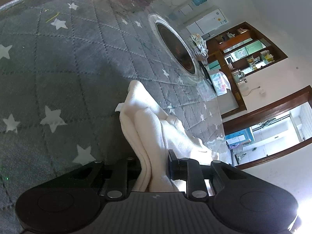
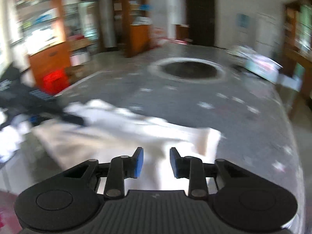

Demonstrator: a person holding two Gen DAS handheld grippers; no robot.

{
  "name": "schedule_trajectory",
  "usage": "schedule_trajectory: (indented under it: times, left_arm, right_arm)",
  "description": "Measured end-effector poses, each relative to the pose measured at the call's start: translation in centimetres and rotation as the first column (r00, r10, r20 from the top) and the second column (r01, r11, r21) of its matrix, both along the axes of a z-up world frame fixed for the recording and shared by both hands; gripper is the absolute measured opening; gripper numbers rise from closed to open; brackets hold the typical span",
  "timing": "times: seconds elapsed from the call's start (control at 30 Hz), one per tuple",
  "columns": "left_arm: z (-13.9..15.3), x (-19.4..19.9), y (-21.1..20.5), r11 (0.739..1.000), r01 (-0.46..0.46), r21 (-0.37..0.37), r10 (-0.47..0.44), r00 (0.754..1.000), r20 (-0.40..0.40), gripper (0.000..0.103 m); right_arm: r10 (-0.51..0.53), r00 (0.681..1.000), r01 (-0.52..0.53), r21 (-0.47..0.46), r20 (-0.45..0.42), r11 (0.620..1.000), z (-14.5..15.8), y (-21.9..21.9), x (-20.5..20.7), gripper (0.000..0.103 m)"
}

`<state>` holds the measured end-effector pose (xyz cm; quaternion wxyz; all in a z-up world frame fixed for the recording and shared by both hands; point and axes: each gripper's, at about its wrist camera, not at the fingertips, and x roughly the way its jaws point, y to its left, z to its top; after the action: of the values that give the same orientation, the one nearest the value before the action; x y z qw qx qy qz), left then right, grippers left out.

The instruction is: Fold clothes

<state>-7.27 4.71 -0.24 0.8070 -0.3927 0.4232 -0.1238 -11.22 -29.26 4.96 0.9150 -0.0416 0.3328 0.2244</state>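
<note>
— Between the fingers of our left gripper [image 1: 155, 167] sat a bunched fold of the cream garment [image 1: 148, 128], wasn't it?

— Yes. We had it pinched tight there, and the cloth ran away from the jaws in thick soft ridges, its far end lying on the grey quilted cover with white stars [image 1: 58, 68]. A small white tag stuck out at its edge.

— And our right gripper [image 2: 156, 162]?

— Spread apart, with nothing between the blue pads [image 2: 139, 162]. We held it just above the same garment [image 2: 124, 134], which lay rumpled across the near part of the cover [image 2: 224, 101]. That view was badly blurred, so we could not tell how the folds lay.

— What stood beyond the cloth?

— A dark round inset with a pale ring [image 1: 175, 48], sunk in the cover further out. Past the edge we saw a red crate [image 2: 55, 81] on the floor and wooden shelving [image 2: 46, 44] along the wall.
</note>
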Motion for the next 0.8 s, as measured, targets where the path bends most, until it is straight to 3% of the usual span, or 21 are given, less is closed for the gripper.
schedule_trajectory:
  times: [0.17, 0.27, 0.4, 0.53, 0.8]
  left_arm:
    - [0.3, 0.0, -0.4, 0.999, 0.013, 0.038, -0.014, 1.000, 0.008, 0.024]
    - [0.5, 0.1, -0.7, 0.998, 0.020, 0.063, -0.021, 1.000, 0.014, 0.024]
    - [0.8, 0.1, -1.1, 0.995, 0.028, 0.099, -0.030, 0.999, 0.021, 0.024]
    - [1.1, 0.2, -1.5, 0.990, 0.037, 0.137, -0.041, 0.999, 0.030, 0.024]
    - [3.3, 0.3, -2.8, 0.966, 0.093, 0.241, -0.120, 0.988, 0.100, 0.021]
  right_arm:
    - [-0.163, 0.983, 0.169, 0.070, -0.082, 0.983, -1.9, -4.1, 2.5, 0.038]
    - [-0.183, 0.975, 0.200, 0.136, -0.129, 0.970, -2.8, -5.2, 3.3, 0.041]
    - [-0.153, 0.980, 0.174, 0.177, -0.127, 0.969, -3.2, -4.7, 3.3, 0.039]
    - [-0.131, 0.984, 0.154, 0.199, -0.123, 0.968, -3.1, -4.0, 3.2, 0.014]
    - [-0.154, 0.986, 0.166, 0.269, -0.065, 0.949, -1.0, -4.3, 1.6, 0.010]
